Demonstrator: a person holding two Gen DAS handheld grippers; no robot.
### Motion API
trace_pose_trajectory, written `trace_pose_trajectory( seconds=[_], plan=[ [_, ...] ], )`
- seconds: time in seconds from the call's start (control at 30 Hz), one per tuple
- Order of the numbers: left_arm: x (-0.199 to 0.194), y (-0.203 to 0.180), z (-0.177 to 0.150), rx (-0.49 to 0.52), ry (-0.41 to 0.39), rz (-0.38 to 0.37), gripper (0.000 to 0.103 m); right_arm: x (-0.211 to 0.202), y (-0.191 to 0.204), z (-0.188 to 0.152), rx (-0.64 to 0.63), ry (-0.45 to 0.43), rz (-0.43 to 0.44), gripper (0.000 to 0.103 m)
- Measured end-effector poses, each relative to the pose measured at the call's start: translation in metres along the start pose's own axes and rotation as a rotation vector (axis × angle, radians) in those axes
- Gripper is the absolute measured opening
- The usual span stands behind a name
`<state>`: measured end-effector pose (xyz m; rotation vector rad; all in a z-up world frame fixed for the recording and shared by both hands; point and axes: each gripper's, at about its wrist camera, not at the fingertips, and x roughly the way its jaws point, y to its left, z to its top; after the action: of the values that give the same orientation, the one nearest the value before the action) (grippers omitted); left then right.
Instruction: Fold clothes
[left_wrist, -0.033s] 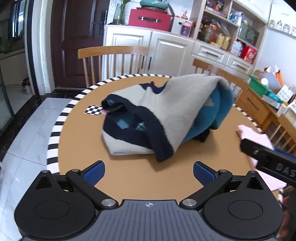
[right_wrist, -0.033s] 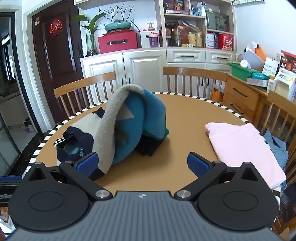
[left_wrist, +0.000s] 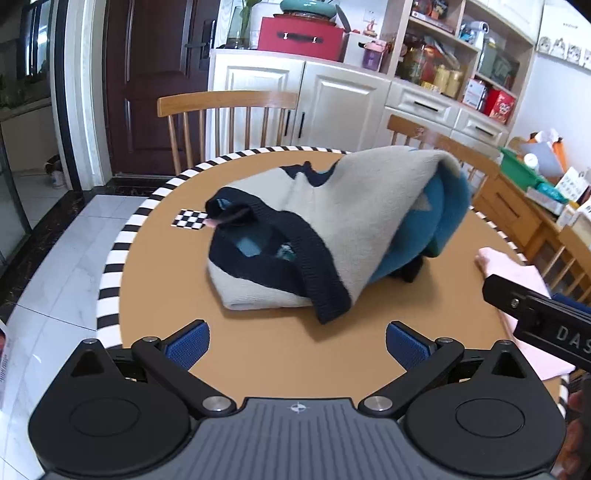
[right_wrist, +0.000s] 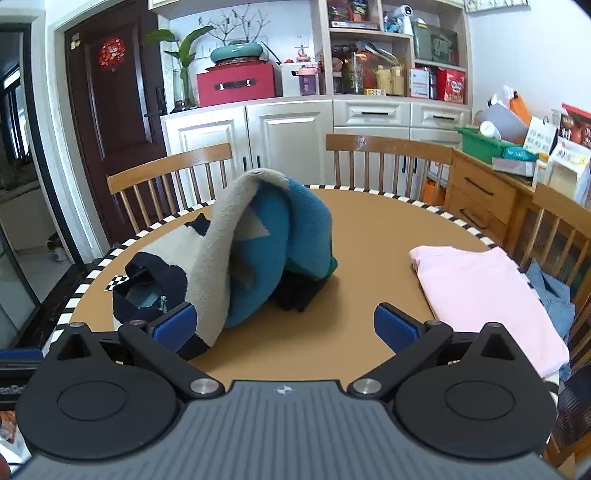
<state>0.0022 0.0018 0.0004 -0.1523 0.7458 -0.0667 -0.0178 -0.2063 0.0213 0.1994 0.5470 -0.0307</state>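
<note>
Sweater (left_wrist: 332, 225) heaped at centre of round table (left_wrist: 258, 350), cream outer face draped over teal inner layer, navy trim along the lower hem. Neck opening with dark collar at 9 o'clock of the heap in left wrist view. Small dark piece under the teal fold at 4 o'clock, possibly a cuff; too dim to confirm.

Left gripper (left_wrist: 297, 341) low at 6 o'clock of the table, blue pads (left_wrist: 186, 345) spread wide, nothing between them, clear of the cloth.

Right gripper (right_wrist: 284, 326) likewise spread wide and empty. Left pad (right_wrist: 173, 326) just beside the hanging cream edge; contact not determinable. Same gripper's black body at 4 o'clock edge of left wrist view.

Folded pink garment (right_wrist: 484, 291) flat at 3 o'clock in right wrist view, well apart from the sweater. Denim item (right_wrist: 554, 295) off the table rim beyond it.

Checkered marker (left_wrist: 190, 219) on tabletop at 9 o'clock of the heap, just beside the collar. Two wooden chairs (right_wrist: 170, 184) at 12 o'clock, behind the table.
</note>
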Motion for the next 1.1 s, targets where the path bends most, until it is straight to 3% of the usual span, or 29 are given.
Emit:
trace_pose_trajectory(
  seconds=[0.47, 1.1],
  plan=[
    [0.012, 0.015, 0.022, 0.066, -0.010, 0.025, 0.103, 0.013, 0.031, 0.016, -0.147, -0.028, -0.047, 0.103],
    [0.033, 0.017, 0.027, 0.081, 0.017, 0.012, 0.103, 0.036, 0.038, 0.017, -0.149, 0.017, -0.054, 0.103]
  ],
)
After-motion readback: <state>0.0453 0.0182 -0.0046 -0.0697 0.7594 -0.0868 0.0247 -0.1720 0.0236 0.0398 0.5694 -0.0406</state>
